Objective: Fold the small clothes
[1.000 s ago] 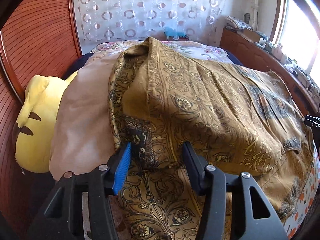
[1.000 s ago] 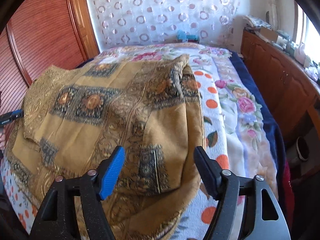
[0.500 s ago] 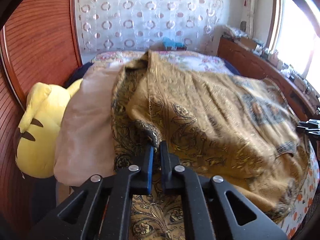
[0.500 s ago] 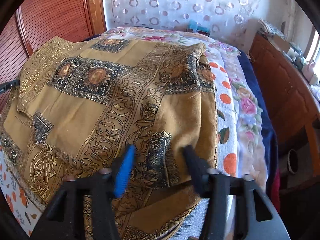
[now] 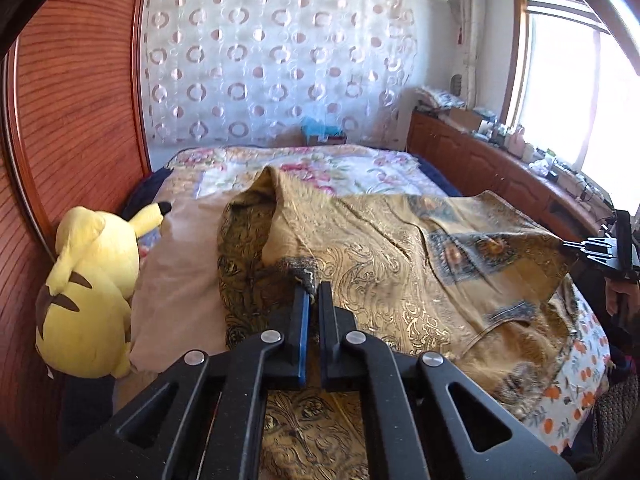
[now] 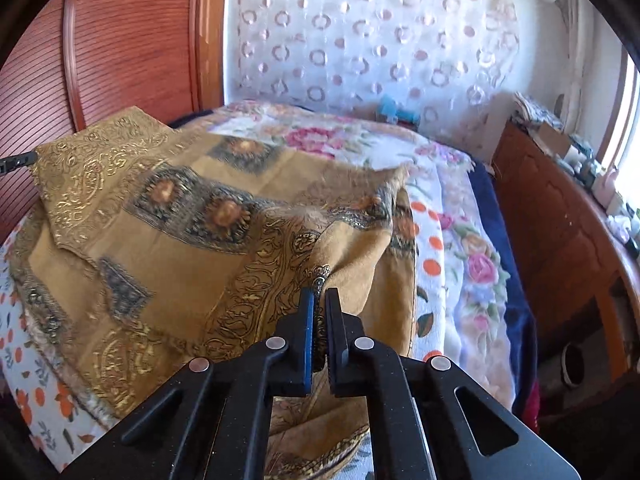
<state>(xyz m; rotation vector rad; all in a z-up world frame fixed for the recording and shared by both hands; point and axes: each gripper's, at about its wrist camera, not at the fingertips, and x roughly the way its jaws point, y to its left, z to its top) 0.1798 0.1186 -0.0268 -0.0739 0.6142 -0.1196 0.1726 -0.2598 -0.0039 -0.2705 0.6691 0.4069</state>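
Note:
A mustard-gold patterned garment (image 5: pixel 420 272) lies spread across the bed. My left gripper (image 5: pixel 313 294) is shut on a pinched fold of its left edge and holds it lifted off the bed. In the right wrist view the same garment (image 6: pixel 192 232) shows, and my right gripper (image 6: pixel 319 300) is shut on its near right edge, raised above the bed. The right gripper also shows at the right edge of the left wrist view (image 5: pixel 600 250), holding a lifted corner. The cloth sags between the two grips.
A yellow plush toy (image 5: pixel 88 292) and a beige pillow (image 5: pixel 176 276) lie left of the garment against the wooden headboard (image 5: pixel 72 120). The floral bedspread (image 6: pixel 460 216) lies underneath. A wooden cabinet (image 6: pixel 568 232) runs along the right under the window.
Both grippers closed on the garment's edges and lifted them up off the bed. The cloth has been drawn up and toward me.

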